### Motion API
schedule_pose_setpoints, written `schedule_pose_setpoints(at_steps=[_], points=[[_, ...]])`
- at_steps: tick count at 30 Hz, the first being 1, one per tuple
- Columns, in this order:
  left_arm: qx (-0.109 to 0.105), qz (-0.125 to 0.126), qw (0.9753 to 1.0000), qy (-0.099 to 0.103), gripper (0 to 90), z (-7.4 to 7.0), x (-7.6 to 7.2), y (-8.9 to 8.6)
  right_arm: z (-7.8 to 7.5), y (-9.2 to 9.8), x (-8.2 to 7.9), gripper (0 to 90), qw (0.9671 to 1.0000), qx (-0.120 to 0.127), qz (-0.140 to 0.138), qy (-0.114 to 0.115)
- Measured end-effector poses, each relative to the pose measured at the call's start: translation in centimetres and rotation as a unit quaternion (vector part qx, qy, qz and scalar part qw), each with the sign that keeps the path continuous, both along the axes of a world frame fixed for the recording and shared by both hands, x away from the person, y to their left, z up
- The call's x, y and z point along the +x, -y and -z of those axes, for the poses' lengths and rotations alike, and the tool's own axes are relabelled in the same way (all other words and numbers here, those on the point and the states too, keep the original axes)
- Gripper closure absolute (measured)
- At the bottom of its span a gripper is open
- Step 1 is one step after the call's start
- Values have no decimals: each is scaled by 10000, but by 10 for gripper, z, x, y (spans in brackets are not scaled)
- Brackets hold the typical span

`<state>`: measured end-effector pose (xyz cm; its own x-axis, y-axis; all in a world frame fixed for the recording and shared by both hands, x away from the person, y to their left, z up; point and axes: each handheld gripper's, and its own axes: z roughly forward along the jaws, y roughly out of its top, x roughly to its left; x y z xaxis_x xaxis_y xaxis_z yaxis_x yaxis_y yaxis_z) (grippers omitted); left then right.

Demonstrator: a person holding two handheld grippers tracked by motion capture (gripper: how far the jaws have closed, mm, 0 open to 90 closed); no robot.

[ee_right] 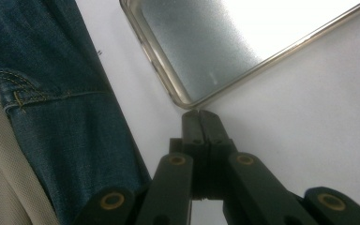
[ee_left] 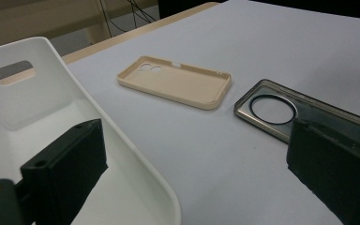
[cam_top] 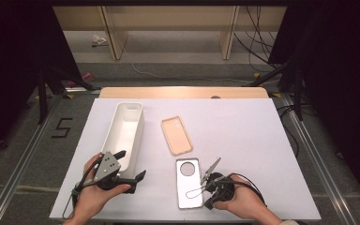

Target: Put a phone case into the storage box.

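L gripper (cam_top: 130, 165) sat at the near-left of the white surface (cam_top: 243, 140), held in the person's L hand (cam_top: 93, 194), w/ its jaws spread wide. One jaw hung over the near end of the white bin (cam_top: 124, 131), the other stood outside it, over bare surface. Nothing was between them. In the left gripper view the bin's rim ran between the two jaws, and its far wall had a slot handle cut in it.

R gripper (cam_top: 205, 197) was in the R hand (cam_top: 241, 199) at the near edge, right beside the clear phone case (cam_top: 189, 185). Its jaws were pressed together, nothing caught in them. In the right gripper view the closed tips (ee_right: 199, 115) sat just at the near corner of the clear case (ee_right: 225, 47); whether touching the rim or a hair off it, couldn't tell. Blue jeans (ee_right: 61, 117) showed beyond the surface's edge in that view.

Clear case lay flat, inside up, near-centre of the surface, big round camera hole at its far end. Beige phone case (cam_top: 176, 135) lay flat just beyond it, also inside up, apart from it and to the right of the bin. In the left gripper view the beige case (ee_left: 176, 82) and the clear one (ee_left: 281, 112) lay side by side w/ a gap between.
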<state>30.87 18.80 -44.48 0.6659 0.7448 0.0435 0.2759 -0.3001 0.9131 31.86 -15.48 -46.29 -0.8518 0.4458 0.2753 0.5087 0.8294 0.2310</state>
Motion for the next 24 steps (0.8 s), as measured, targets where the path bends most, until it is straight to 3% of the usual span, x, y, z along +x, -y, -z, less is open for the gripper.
schedule_pose_setpoints(at_steps=[11,16,20,24], points=[[-1,8,10000,4,46,0,0,0,-1,-1,0,863,9999,1,-82,60],[-3,15,10000,1,46,0,0,0,-9,1,1,683,9976,-237,-244,598],[-8,16,10000,-1,46,0,0,0,-16,4,3,516,9946,-149,-342,972],[-5,23,10000,0,46,0,0,0,-22,3,5,361,9884,-140,-443,1443]])
